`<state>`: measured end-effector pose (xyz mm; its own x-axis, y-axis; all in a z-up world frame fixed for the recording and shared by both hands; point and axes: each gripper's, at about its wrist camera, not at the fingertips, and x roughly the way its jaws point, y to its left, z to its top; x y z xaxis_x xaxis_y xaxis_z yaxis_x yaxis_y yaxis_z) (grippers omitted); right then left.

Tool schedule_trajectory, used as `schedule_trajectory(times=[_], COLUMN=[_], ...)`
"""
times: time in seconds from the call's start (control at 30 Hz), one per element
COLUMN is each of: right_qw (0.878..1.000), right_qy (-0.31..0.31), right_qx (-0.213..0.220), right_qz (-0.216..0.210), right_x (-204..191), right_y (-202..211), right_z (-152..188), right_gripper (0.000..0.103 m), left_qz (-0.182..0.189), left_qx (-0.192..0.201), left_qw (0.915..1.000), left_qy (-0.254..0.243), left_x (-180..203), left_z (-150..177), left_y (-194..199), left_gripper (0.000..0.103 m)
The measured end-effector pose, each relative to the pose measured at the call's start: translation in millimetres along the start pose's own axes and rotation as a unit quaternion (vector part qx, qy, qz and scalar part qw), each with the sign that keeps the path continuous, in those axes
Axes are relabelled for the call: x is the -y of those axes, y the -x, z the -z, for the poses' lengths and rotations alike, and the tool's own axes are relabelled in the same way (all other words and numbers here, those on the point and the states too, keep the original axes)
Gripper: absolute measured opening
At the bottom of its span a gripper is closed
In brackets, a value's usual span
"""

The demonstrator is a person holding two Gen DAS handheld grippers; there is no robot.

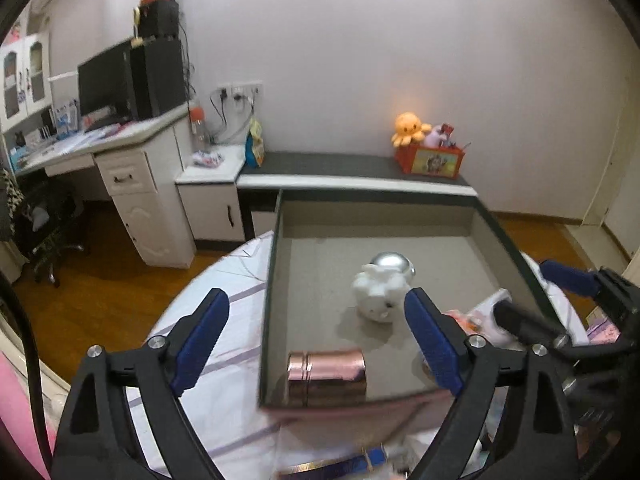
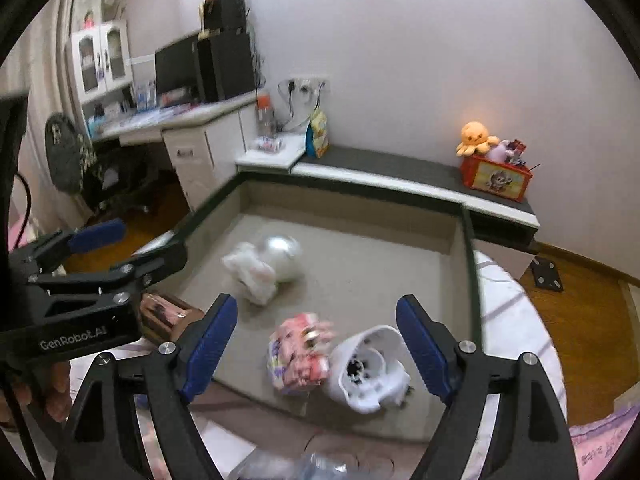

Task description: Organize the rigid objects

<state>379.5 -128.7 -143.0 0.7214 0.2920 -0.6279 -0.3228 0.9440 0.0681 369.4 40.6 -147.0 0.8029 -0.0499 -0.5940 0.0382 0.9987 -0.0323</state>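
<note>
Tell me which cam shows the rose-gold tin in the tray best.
Left wrist. The rose-gold tin lies on its side at the tray's near wall, whole and unblocked between the open left tongs. In the right wrist view the left tongs' body covers most of it; only a blurred brownish corner shows.

L gripper (image 1: 316, 336) & R gripper (image 2: 316, 344): jaws wide apart.

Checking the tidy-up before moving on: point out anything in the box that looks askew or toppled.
The rose-gold tin lies on its side by the near wall of the box. The white cup-like piece is tipped over, its opening facing the camera. Both claws are open and empty.
</note>
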Motion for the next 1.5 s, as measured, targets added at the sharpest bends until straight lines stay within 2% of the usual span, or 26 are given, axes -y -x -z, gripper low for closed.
schedule_trajectory(times=[0.13,0.2,0.3,0.47,0.63,0.73,0.93,1.13,1.27,1.5], right_qw=[0.997,0.994,0.992,0.982,0.978,0.973,0.967,0.959,0.953,0.954], right_qy=[0.009,0.011,0.015,0.036,0.032,0.034,0.034,0.036,0.034,0.027], right_qx=[0.072,0.096,0.123,0.169,0.192,0.211,0.230,0.261,0.282,0.283], right_qz=[0.038,0.043,0.039,0.073,0.072,0.091,0.105,0.106,0.105,0.094], right_x=[-12.3,-20.0,-31.6,-52.7,-63.5,-71.5,-82.2,-91.3,-93.6,-93.7], right_y=[61.8,89.7,126.3,189.9,232.8,258.5,299.9,337.1,350.8,352.5], right_z=[6.4,13.2,22.3,44.5,59.8,75.6,97.6,104.6,106.5,110.4], right_gripper=[0.085,0.086,0.086,0.086,0.086,0.086,0.086,0.086,0.086,0.087], left_qz=[0.010,0.017,0.027,0.042,0.041,0.061,0.046,0.017,0.000,-0.014], left_qx=[0.041,0.059,0.083,0.111,0.146,0.159,0.187,0.232,0.243,0.250], left_qw=[0.9991,0.9981,0.9962,0.9929,0.9883,0.9854,0.9812,0.9723,0.9696,0.9679], left_qy=[0.003,0.000,-0.003,-0.005,-0.008,-0.004,-0.015,-0.022,-0.025,-0.024], left_x=[-0.7,2.9,8.3,15.3,22.6,26.0,36.7,43.7,46.7,49.2], left_z=[8.8,16.6,28.8,50.2,67.2,78.8,97.7,100.5,101.8,105.4], left_y=[51.9,80.9,120.9,173.8,218.9,242.9,284.5,324.9,336.6,343.0], left_gripper=[0.099,0.103,0.103,0.103,0.103,0.103,0.103,0.103,0.103,0.103])
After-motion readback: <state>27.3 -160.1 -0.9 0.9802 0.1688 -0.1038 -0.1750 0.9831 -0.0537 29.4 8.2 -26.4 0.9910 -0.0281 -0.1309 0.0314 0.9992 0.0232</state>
